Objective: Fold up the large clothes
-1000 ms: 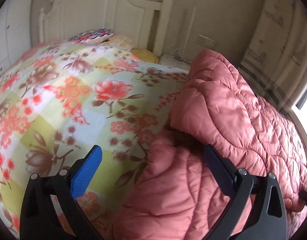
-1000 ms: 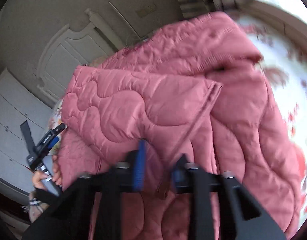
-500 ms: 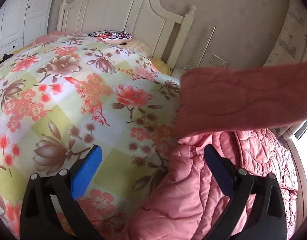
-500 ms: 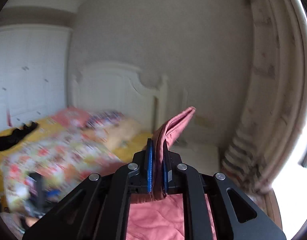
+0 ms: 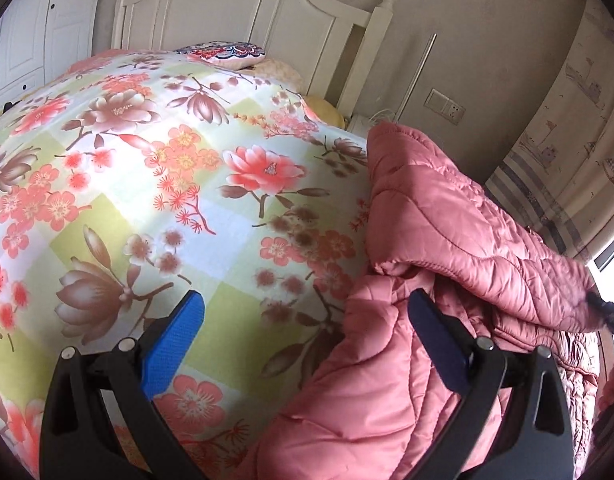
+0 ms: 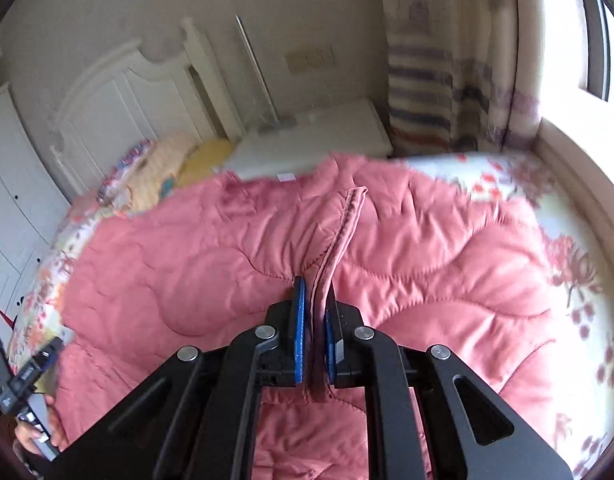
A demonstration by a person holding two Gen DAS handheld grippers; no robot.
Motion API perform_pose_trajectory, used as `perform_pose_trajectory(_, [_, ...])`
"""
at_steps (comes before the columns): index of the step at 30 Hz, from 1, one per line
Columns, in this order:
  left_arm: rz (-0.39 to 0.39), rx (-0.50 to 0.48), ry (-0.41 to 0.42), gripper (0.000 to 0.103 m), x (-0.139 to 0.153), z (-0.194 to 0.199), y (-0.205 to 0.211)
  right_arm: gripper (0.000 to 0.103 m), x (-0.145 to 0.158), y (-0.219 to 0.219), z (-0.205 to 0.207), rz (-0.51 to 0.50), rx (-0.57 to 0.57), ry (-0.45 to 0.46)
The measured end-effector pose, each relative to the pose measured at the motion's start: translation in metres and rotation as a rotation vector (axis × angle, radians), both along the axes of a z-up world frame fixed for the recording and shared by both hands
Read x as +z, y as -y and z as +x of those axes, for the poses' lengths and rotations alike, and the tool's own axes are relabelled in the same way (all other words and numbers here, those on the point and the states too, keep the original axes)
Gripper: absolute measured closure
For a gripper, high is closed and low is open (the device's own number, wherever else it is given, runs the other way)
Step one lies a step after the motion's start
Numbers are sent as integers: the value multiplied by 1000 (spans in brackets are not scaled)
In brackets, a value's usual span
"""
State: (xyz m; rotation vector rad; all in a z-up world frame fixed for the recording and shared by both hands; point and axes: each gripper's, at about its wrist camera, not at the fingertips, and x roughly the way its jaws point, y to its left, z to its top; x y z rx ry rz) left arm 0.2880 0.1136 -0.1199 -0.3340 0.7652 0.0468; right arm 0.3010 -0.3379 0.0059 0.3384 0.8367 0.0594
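A large pink quilted coat (image 5: 459, 240) lies bunched on the right side of a floral bedspread (image 5: 167, 184). In the right wrist view the coat (image 6: 211, 268) spreads across the bed. My right gripper (image 6: 315, 312) is shut on a hemmed edge of the coat (image 6: 343, 232), which stands up between the blue pads. My left gripper (image 5: 307, 320) is open and empty, low over the bed, its right finger (image 5: 435, 332) against the coat's folds. The left gripper also shows at the lower left of the right wrist view (image 6: 23, 380).
A white headboard (image 5: 243, 16) and pillows (image 5: 227, 50) are at the far end of the bed. A white bedside cabinet (image 6: 307, 140), a striped curtain (image 6: 435, 80) and a window sill (image 6: 579, 168) stand to the right. White wardrobe doors (image 5: 23, 40) are on the left.
My right gripper has swung the held coat edge up and back down over the bed, so a flap now lies folded over the rest. My left gripper stayed open and barely moved.
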Motion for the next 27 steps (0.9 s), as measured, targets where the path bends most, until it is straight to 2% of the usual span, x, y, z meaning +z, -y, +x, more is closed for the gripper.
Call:
perform_pose_trajectory(3, [3, 1, -3, 2, -1, 0, 0, 91, -2, 1, -3, -38, -33, -18])
perform_pose_trajectory(7, [-1, 4, -9, 2, -2, 1, -1, 91, -34, 15, 2, 18, -86, -97])
perform_pose_trajectory(11, [1, 0, -17, 2, -3, 2, 0, 87, -42, 23, -4, 43, -110, -99])
perform_pose_trajectory(13, [-2, 1, -16, 2, -3, 2, -1, 72, -37, 26, -7, 37, -154, -119])
perform_pose_trajectory(14, [-2, 2, -16, 2, -3, 2, 0, 68, -30, 25, -9, 20, -180, -116])
perform_pose_trajectory(16, [-2, 0, -19, 2, -3, 2, 0, 57, -7, 17, -17, -53, -217, -33])
perform_pose_trajectory(18, [1, -4, -21, 2, -3, 3, 1, 46, 10, -3, -18, -121, -169, 46])
perform_pose_trajectory(20, [3, -4, -22, 2, -3, 2, 2, 43, 16, -34, -10, -193, -73, 64])
perform_pose_trajectory(24, [-5, 8, -21, 2, -4, 1, -1, 43, 2, -84, 8, -271, 68, 37])
perform_pose_trajectory(27, [-13, 15, -21, 2, -5, 1, -2, 43, -19, -98, 21, -273, 107, -50])
